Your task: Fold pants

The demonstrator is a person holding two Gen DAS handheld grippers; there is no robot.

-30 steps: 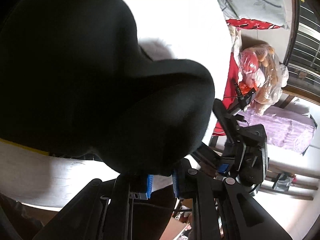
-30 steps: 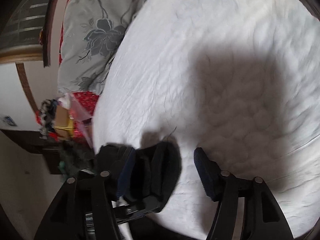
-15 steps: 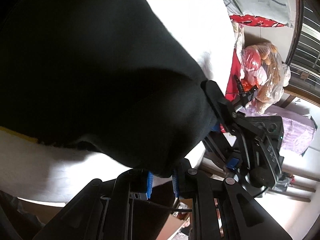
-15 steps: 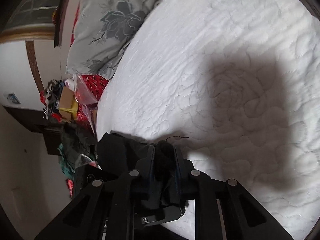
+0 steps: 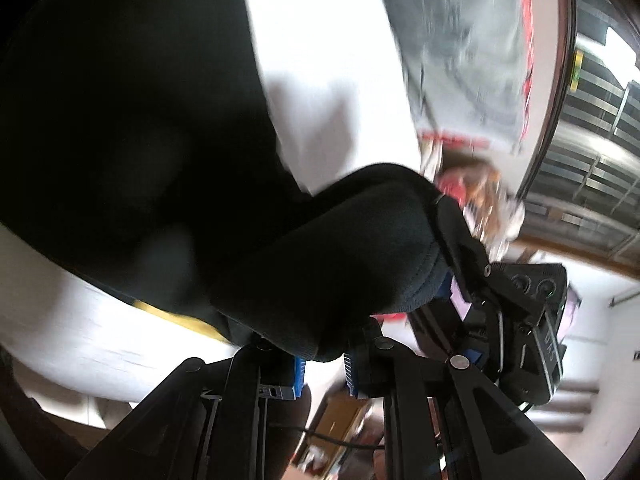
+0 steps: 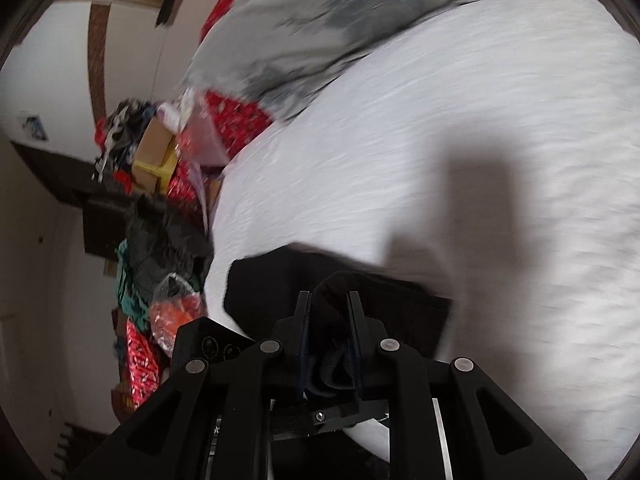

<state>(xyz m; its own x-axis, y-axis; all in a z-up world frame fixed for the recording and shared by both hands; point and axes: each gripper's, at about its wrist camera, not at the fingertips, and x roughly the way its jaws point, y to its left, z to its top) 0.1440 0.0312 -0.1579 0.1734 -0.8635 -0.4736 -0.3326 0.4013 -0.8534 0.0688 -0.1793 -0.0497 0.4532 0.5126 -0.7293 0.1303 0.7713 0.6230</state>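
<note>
Both grippers have a bite of the black pants (image 5: 152, 128), which sprawl over the white bed (image 6: 500, 200). The left gripper (image 5: 320, 364) is clamped on a thick rolled edge of the cloth, its blue pads pinching the fold from either side. The right gripper (image 6: 328, 320) has just been closing, and a bunched wad of the same black fabric now sits squeezed between its jaws, near the bed's edge. In the left view the right one shows just beyond that rolled edge, so the two bites lie close together.

The pants look soft and fairly heavy, a knit sort of cloth that sags and bunches wherever it is not supported; the bulk of it lies on the bed beyond the left gripper. I'd judge it won't slip easily, but it will droop between the bites. Better to hold it at a hem or waistband corner, wide apart, so the fold lands flat.

A grey pillow (image 6: 320, 20) lies at the bed's far end.
</note>
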